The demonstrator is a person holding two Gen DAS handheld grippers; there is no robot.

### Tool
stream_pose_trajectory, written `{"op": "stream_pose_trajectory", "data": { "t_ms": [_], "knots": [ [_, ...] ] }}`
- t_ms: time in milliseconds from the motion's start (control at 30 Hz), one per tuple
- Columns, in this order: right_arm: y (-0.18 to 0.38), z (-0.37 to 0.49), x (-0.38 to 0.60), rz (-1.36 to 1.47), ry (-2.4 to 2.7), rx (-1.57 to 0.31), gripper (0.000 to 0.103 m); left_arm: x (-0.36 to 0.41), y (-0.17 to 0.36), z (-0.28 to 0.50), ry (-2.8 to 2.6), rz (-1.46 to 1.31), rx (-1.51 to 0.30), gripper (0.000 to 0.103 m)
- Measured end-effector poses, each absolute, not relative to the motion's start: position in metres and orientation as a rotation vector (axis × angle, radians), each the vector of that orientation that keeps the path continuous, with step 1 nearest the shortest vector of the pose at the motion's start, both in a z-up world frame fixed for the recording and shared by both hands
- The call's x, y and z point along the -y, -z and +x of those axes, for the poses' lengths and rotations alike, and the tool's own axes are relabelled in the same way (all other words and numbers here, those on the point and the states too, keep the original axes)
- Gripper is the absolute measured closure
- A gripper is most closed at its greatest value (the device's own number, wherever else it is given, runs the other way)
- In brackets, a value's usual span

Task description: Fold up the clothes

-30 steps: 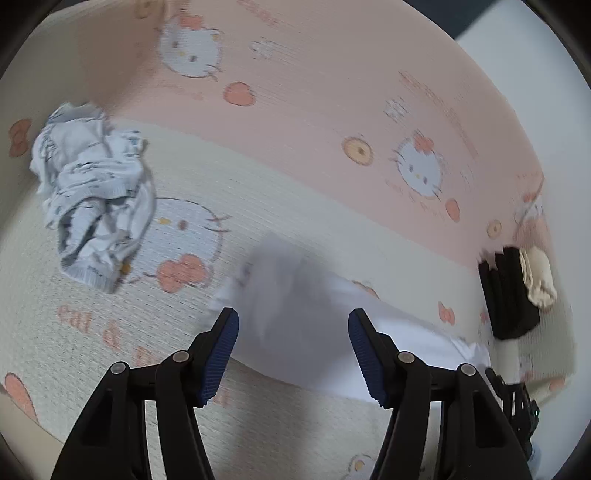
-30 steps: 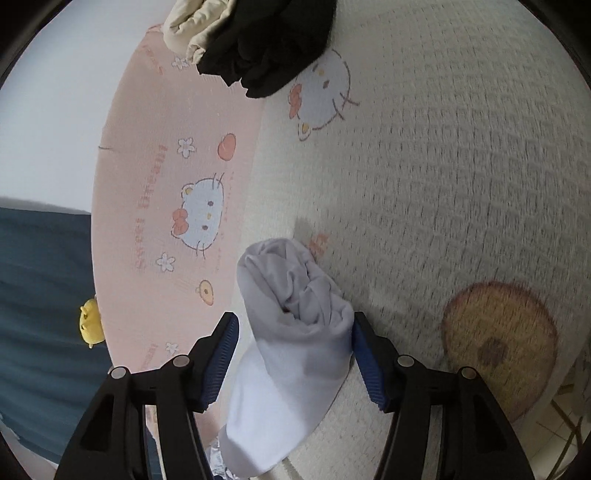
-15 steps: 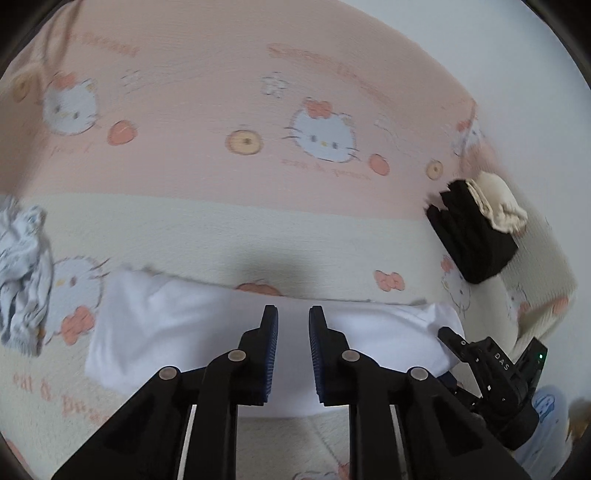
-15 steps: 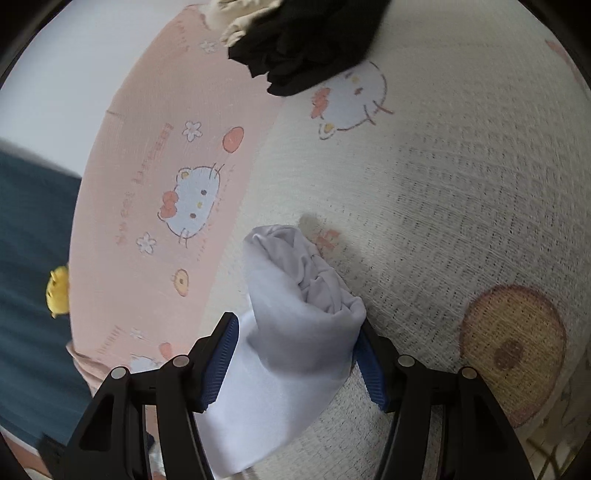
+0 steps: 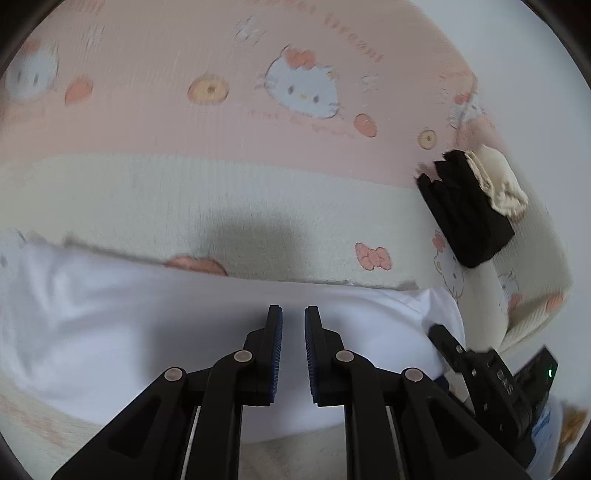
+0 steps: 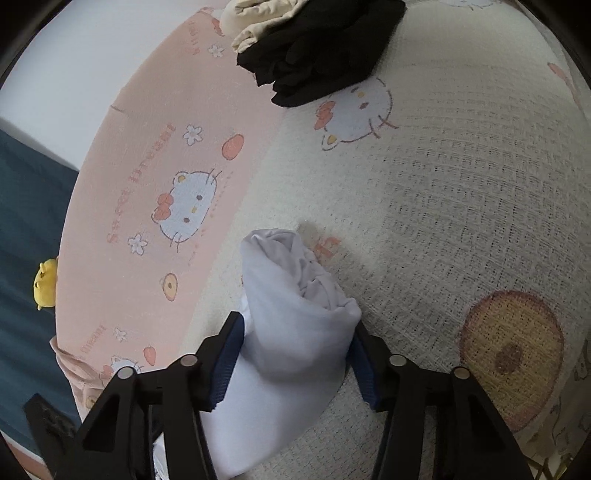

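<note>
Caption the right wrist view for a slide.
Right gripper closing around a rolled white garment on a cartoon-cat blanket.

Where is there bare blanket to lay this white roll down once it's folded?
Free: the cream blanket right of the white garment, up to the round biscuit print; also the pink band beyond the white garment in the left view. Crowded: the far corner, where the black clothes and a cream garment are piled.
</note>
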State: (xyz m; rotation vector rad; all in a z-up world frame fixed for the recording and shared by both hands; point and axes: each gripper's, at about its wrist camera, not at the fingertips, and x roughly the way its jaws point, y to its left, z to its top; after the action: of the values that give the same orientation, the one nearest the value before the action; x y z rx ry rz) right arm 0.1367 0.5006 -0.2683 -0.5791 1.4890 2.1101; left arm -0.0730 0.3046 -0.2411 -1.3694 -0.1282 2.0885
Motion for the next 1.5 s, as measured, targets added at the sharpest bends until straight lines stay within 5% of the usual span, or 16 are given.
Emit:
{"op": "stream_pose_trajectory", "data": {
  "t_ms": [200, 567, 900, 1033, 1167, 1500],
  "knots": [
    [0.268, 0.134, -0.504, -0.569, -2.113, -1.505, 0.068, -0.295, 0.276, -0.065, -2.107, -1.323, 0.174, 0.095],
    [0.218, 0.114, -0.489, -0.561, -2.322, -1.364, 0.078, -0.289, 0.276, -0.064, -2.078, -1.355, 0.222, 0.095],
    [0.176, 0.089, -0.449, -0.590, -2.536, -1.155, 0.080, -0.246, 0.299, -0.087, -1.787, -1.570, 0.761, 0.094],
    [0.164, 0.078, -0.425, -0.639, -2.615, -0.998, 0.080, -0.226, 0.282, -0.088, -1.730, -1.573, 0.866, 0.084],
    [0.154, 0.065, -0.399, -0.689, -2.697, -0.876, 0.080, -0.203, 0.256, -0.082, -1.748, -1.489, 0.915, 0.043],
    [0.156, 0.029, -0.336, -0.871, -2.824, -0.528, 0.080, -0.156, 0.230, -0.085, -1.768, -1.380, 0.932, 0.042]
  ]
}}
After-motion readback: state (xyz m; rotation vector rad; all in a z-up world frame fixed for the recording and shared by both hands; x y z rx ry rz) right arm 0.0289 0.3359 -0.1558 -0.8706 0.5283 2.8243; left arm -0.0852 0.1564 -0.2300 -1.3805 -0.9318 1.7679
